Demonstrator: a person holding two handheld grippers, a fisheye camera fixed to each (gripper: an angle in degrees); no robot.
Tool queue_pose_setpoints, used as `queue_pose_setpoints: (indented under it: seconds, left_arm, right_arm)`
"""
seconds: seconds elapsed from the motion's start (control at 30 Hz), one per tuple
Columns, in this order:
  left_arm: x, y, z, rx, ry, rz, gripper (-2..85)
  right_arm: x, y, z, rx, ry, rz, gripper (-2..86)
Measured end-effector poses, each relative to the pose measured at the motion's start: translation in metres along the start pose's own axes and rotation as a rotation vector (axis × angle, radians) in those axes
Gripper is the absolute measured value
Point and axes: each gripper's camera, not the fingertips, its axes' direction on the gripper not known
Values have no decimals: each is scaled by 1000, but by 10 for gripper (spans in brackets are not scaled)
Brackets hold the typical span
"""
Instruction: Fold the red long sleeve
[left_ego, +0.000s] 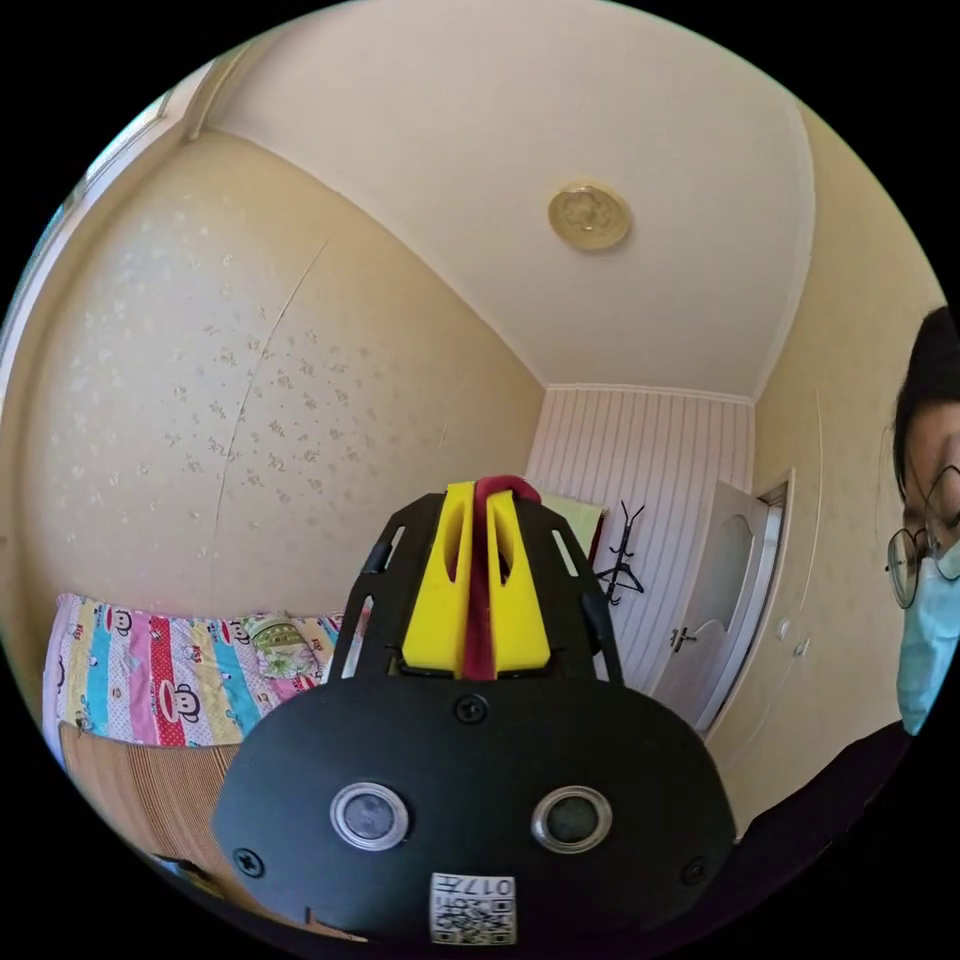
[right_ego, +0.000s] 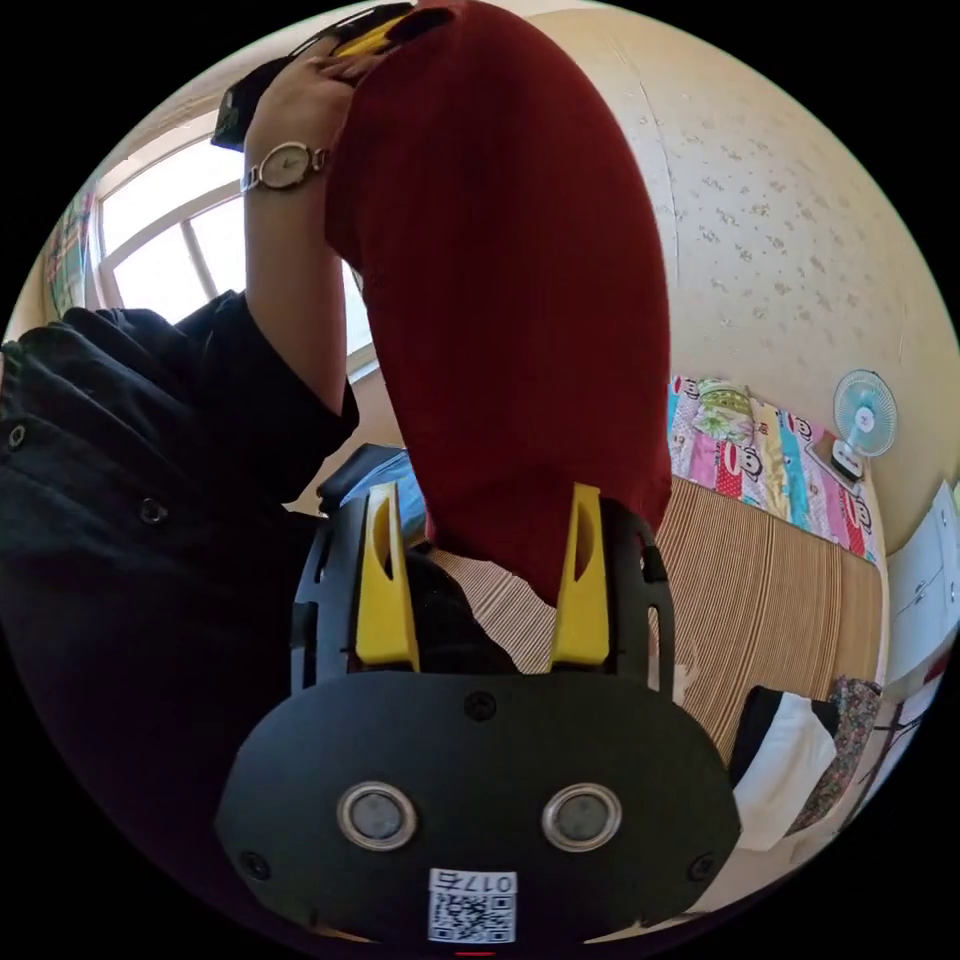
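Red long sleeve (right_ego: 510, 300): in the right gripper view it hangs as a long draped column from the top centre of the frame down to the middle, lower edge ending between the right gripper's yellow jaws. Top end is held up by the left gripper (right_ego: 375, 30), seen at the upper left of that frame with the person's hand (right_ego: 310, 85) wrapped around it, watch (right_ego: 285, 165) on the wrist just below.

Left gripper (left_ego: 480, 585), own view: jaws nearly together, a narrow strip of the red fabric pinched between them, running the length of the jaws and bulging out past the tips. Both jaws press on it. Camera points up toward ceiling and wall.

Right gripper (right_ego: 480, 585), own view: jaws wide apart, nothing clamped. The hem hangs in the gap near the right-side jaw; cannot tell whether it touches that jaw or just hangs behind it. The left-side jaw is clear of the cloth.

Surroundings, right gripper view: person's black sleeve (right_ego: 150, 430) at left, window (right_ego: 190, 230) behind it, bed with striped cover (right_ego: 770, 590) at lower right, cartoon-print bedding (right_ego: 770, 440) along the wall, small fan (right_ego: 865, 410) at right edge.

Left gripper view: ceiling lamp (left_ego: 588, 215) upper centre, coat stand (left_ego: 622, 560) and door (left_ego: 730, 600) at right of centre, same cartoon-print bedding at lower left, person at right edge.
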Motion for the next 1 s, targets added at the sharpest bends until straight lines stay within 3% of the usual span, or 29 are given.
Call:
queue_pose_setpoints:
  seconds: [0.1, 0.2, 0.27, 0.37, 0.47, 0.63, 0.73, 0.83, 1.0]
  left_arm:
    - [0, -9, 6, -5, -30, -15, -7]
    - [-8, -16, 7, -13, -48, 7, -6]
    - [-22, -21, 7, -39, -50, 13, -6]
    - [-60, -34, 8, -114, 14, 13, -6]
    - [-106, -41, -4, -183, 129, 12, -5]
    - [-143, -31, -29, -284, 332, 93, -4]
    - [-139, -31, -37, -346, 260, 189, 1]
    - [-170, -38, -10, -444, 101, 92, 6]
    - [-343, -6, 154, -743, -247, -189, 34]
  right_arm:
    - [6, -15, 3, -49, 171, 30, 222]
    - [30, -23, -17, 16, 481, 144, 81]
    - [67, -30, -59, 124, 607, 223, 56]
    - [130, -38, -115, 205, 487, 347, 53]
    - [227, -31, -211, 457, 206, 531, 51]
    - [261, -55, -312, 642, 190, 390, 50]
    - [290, -98, -343, 578, 184, 323, 50]
    - [357, -159, -334, 458, 181, 290, 49]
    - [548, -291, -204, 28, 184, 335, 61]
